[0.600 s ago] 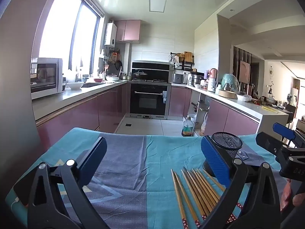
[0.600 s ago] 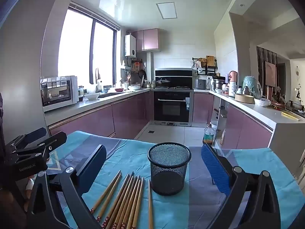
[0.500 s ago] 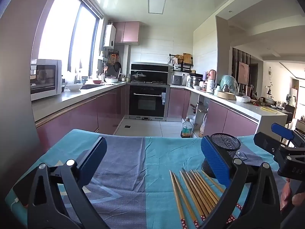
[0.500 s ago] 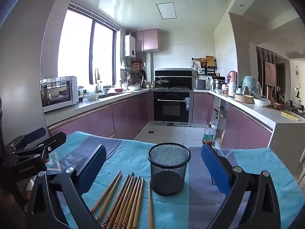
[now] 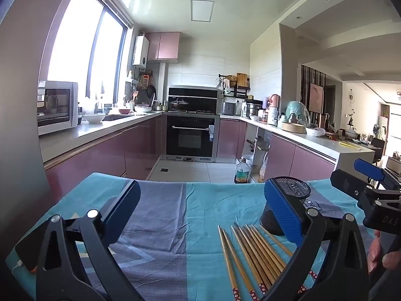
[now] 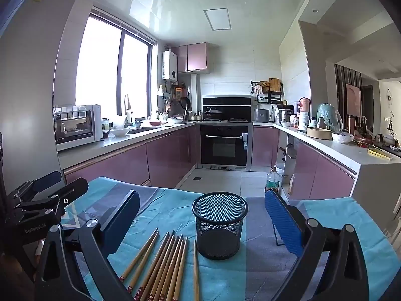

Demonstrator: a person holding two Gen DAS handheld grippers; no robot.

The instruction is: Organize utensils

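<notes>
Several wooden chopsticks (image 6: 165,266) lie side by side on the blue cloth, just left of an upright, empty black mesh holder (image 6: 219,228). My right gripper (image 6: 201,215) is open and empty, above the table with the holder between its fingers in view. My left gripper (image 5: 200,208) is open and empty, left of the chopsticks (image 5: 253,255); its right finger partly hides the holder (image 5: 288,205). The right gripper also shows at the right edge of the left wrist view (image 5: 371,190); the left gripper shows at the left edge of the right wrist view (image 6: 45,198).
The table carries a blue and grey cloth (image 5: 165,225), its far edge facing a kitchen floor. Pink cabinets with a microwave (image 6: 77,125) stand at left, an oven (image 6: 223,145) at the back, and a cluttered counter (image 6: 333,145) at right. A bottle (image 6: 272,178) stands on the floor.
The left gripper's view has tilted slightly, so the table contents sit a little lower and left. The right gripper has barely moved. Both stay open.
</notes>
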